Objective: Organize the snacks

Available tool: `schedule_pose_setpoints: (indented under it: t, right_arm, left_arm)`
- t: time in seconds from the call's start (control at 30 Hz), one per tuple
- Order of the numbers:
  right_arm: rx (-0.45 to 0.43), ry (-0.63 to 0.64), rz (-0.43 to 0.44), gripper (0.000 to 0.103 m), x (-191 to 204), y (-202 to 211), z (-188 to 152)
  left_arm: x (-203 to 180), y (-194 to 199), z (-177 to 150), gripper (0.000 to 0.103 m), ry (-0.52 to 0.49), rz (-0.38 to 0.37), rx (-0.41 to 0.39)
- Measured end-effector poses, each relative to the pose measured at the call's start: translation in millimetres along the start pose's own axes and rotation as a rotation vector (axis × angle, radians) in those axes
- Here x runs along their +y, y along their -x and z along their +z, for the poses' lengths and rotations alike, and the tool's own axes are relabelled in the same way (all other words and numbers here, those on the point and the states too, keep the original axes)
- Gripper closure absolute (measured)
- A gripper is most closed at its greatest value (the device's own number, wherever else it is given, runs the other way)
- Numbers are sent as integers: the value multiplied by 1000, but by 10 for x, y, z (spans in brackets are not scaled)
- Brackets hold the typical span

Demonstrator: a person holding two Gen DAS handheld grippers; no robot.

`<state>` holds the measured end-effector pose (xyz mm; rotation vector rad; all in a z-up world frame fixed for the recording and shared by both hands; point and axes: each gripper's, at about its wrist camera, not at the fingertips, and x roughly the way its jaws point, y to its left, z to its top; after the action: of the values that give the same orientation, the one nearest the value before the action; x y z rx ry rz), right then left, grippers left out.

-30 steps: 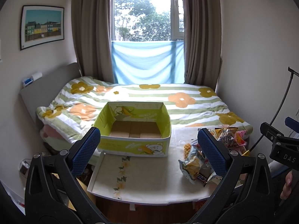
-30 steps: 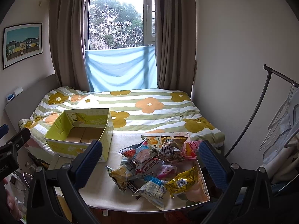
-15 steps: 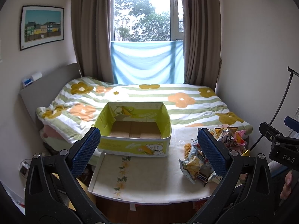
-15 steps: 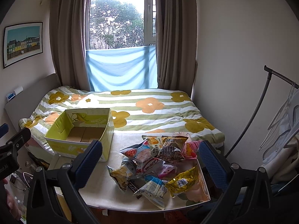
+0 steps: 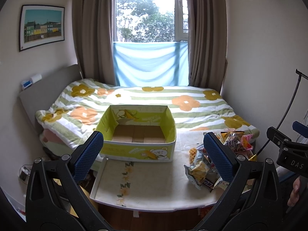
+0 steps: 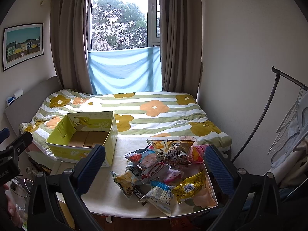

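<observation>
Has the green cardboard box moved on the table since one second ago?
No. The green box sits at the same spot against the table's far edge and the bed.

The box is printed cardboard, matt, with bare brown flaps inside. The snack packets are glossy crinkled foil and plastic. The gripper fingers carry rough blue textured pads on smooth black plastic.
</observation>
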<state>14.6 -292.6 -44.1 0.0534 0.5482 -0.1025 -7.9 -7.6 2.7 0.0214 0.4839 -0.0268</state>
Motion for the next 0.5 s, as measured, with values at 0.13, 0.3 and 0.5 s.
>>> schedule_pose_setpoints:
  t: [0.13,0.3,0.5]
  right_arm:
    - [-6,2,-16,0,40,-13,0]
    - [8,-23,-25,0,47,-96,-32]
    - [88,-59,-34,0,-21,-318,-152]
  left_arm:
    - [25,-59,3,0,-11,-11,10]
    - [-10,-224,-29,0,-48,-63,55]
    - [-155,-529,-183,0,-124,-203,125]
